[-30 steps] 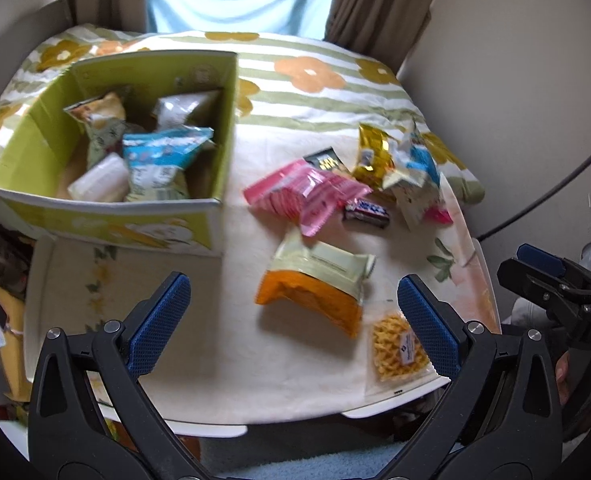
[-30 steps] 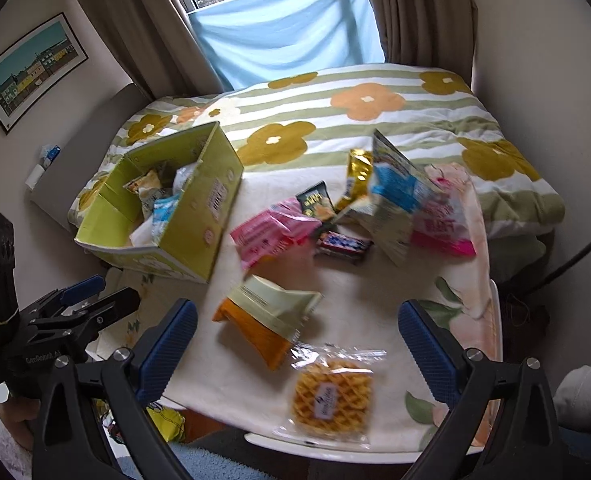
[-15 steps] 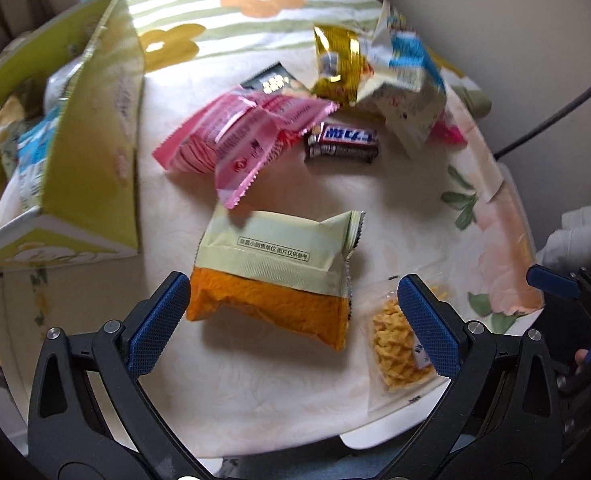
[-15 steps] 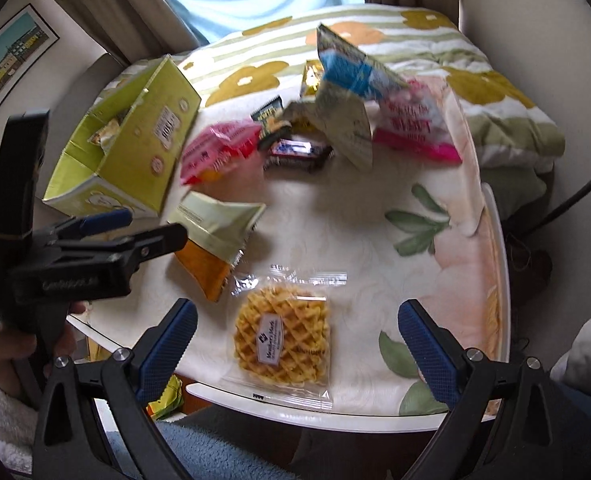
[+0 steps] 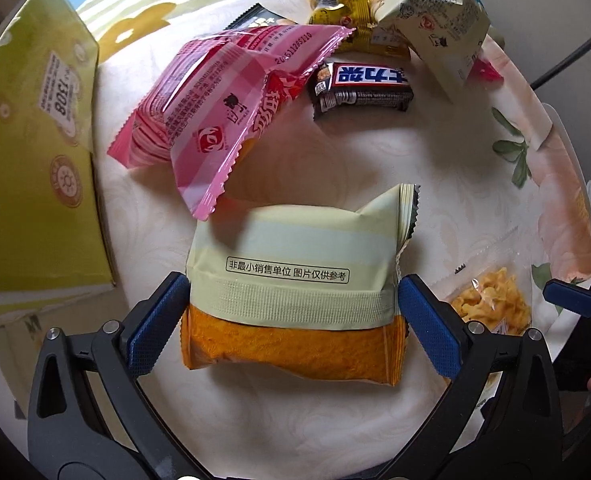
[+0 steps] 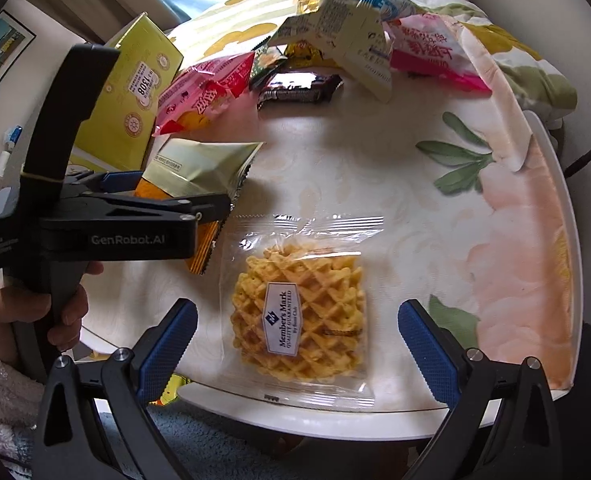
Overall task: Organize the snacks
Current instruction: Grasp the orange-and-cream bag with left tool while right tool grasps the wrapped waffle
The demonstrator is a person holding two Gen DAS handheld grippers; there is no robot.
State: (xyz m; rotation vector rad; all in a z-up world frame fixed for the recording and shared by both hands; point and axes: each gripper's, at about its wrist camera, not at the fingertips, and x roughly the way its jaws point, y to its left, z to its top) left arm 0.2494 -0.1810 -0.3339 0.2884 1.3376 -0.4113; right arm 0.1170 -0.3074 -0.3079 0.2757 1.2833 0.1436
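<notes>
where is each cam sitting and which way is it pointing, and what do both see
Left wrist: rides on the left claw, looking forward and down at the orange and green packet flanked by its blue pads.
Right wrist: rides on the right claw, looking down at the waffle packet; the person's left hand shows, gripping the left claw.
Shared: the orange and green packet, waffle packet, pink packet, chocolate bar and yellow-green box.

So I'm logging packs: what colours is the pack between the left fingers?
Pale green on top, orange below; the pack shows best in the left wrist view.
</notes>
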